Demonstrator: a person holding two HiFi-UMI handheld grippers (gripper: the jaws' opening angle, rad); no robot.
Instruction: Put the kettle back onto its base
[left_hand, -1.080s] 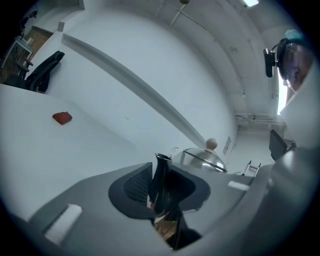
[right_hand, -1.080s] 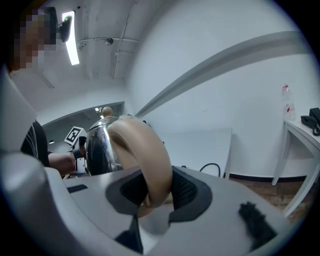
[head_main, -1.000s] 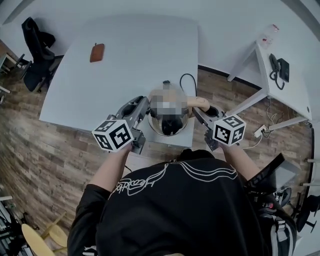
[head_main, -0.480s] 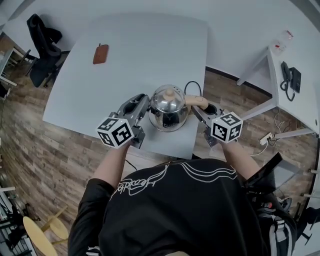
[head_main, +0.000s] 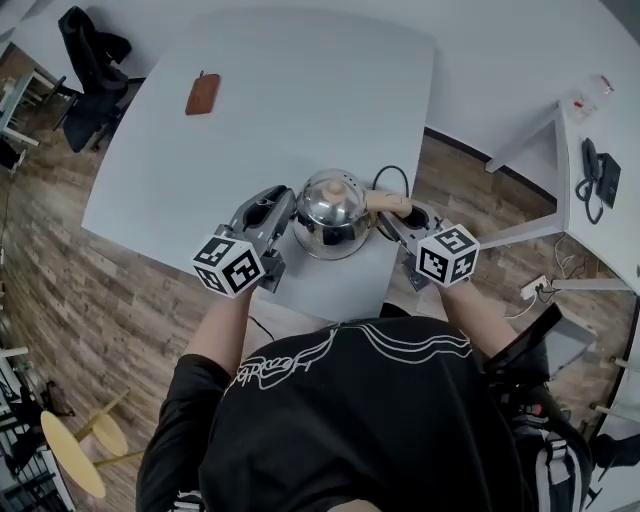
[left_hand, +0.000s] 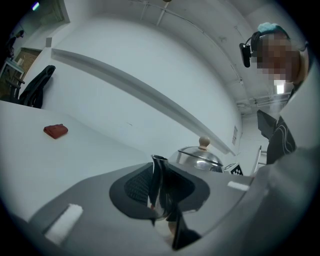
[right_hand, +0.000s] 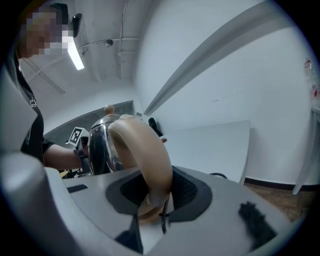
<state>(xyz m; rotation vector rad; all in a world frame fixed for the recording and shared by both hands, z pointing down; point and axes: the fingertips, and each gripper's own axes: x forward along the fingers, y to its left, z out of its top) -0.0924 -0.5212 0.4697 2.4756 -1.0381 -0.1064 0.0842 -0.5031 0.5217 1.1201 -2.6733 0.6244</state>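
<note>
- On the near corner of a smooth white table (head_main: 250, 140) is a rounded kettle (head_main: 333, 213) of mirror-polished steel. Its domed lid is topped by a small pale knob (head_main: 337, 186).
- The kettle's underside is hidden, so I cannot tell whether it is seated on anything.
- A thick, smooth, cream-coloured handle (right_hand: 149, 155) arches off the kettle's right side. A narrow, shiny steel spout (left_hand: 159, 172) projects from its left side.
- The left gripper (head_main: 290, 213), grey plastic with dark ribbed pads, is clamped on the spout. Its jaws are nearly together, with the thin metal pinched between the pads.
- The right gripper (head_main: 392, 212) grasps the handle. Its jaws are set wider, and the textured pads press on either side of the cream loop.
- Each gripper carries a white cube with black square markers at the person's end.
- A thin black cable (head_main: 392, 178) loops on the table just behind the kettle.
- A flat, reddish-brown pouch (head_main: 203, 93) lies well apart, near the far left side of the table.
</note>
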